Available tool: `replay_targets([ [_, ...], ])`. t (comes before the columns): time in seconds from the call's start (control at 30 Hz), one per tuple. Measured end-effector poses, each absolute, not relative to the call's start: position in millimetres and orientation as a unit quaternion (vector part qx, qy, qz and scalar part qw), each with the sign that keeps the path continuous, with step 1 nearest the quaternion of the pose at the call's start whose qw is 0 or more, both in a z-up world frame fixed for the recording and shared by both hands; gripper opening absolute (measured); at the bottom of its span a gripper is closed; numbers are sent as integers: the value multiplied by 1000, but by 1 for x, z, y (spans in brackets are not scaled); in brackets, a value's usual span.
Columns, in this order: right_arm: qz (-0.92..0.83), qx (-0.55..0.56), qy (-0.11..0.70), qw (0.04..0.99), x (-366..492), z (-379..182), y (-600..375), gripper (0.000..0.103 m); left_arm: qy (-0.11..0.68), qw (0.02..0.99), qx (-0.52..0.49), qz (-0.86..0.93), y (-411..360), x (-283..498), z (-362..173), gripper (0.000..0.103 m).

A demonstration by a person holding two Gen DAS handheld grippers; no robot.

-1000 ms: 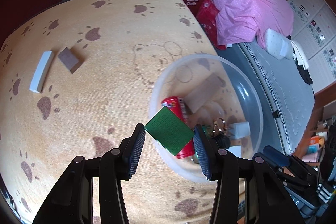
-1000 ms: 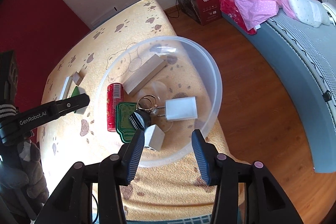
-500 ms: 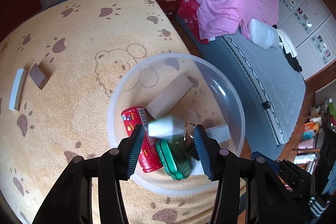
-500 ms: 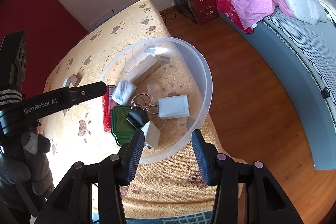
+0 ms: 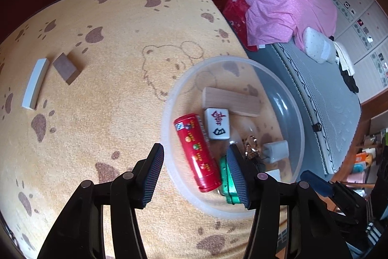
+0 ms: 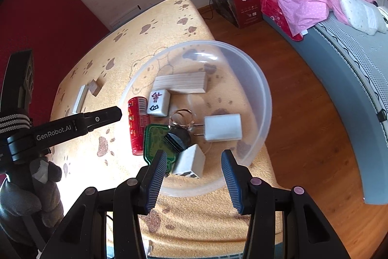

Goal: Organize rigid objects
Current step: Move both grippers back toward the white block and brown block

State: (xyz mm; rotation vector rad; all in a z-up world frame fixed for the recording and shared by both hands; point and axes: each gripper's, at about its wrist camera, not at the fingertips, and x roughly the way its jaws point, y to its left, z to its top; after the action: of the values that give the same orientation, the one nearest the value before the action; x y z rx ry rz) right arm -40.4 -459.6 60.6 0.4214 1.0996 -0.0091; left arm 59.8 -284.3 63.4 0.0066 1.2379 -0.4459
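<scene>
Mahjong tile now in bowl beside red tube; both grippers wide open, empty.

In the left wrist view, the right finger of the left gripper covers most of the green tin and the near part of the key ring in the clear bowl. In the right wrist view, the dark key fob lies over the tin's right side, and the small print on the red tube is too fine to read. The left gripper's body runs off the left edge of the right wrist view, and the bed is cut by the right edge.
</scene>
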Motion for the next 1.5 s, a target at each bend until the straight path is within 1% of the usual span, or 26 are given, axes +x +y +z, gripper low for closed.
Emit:
replay_targets([
  [0.07, -3, 197, 519, 832, -40, 61, -457, 52, 576, 792, 0, -202, -279, 60, 63, 55],
  [0.6, 12, 183, 519, 835, -33, 65, -429, 52, 585, 794, -24, -166, -230, 63, 58, 55],
  [1.5, 49, 146, 531, 833, -4, 70, -346, 53, 590, 799, -69, -96, -115, 88, 45, 55],
])
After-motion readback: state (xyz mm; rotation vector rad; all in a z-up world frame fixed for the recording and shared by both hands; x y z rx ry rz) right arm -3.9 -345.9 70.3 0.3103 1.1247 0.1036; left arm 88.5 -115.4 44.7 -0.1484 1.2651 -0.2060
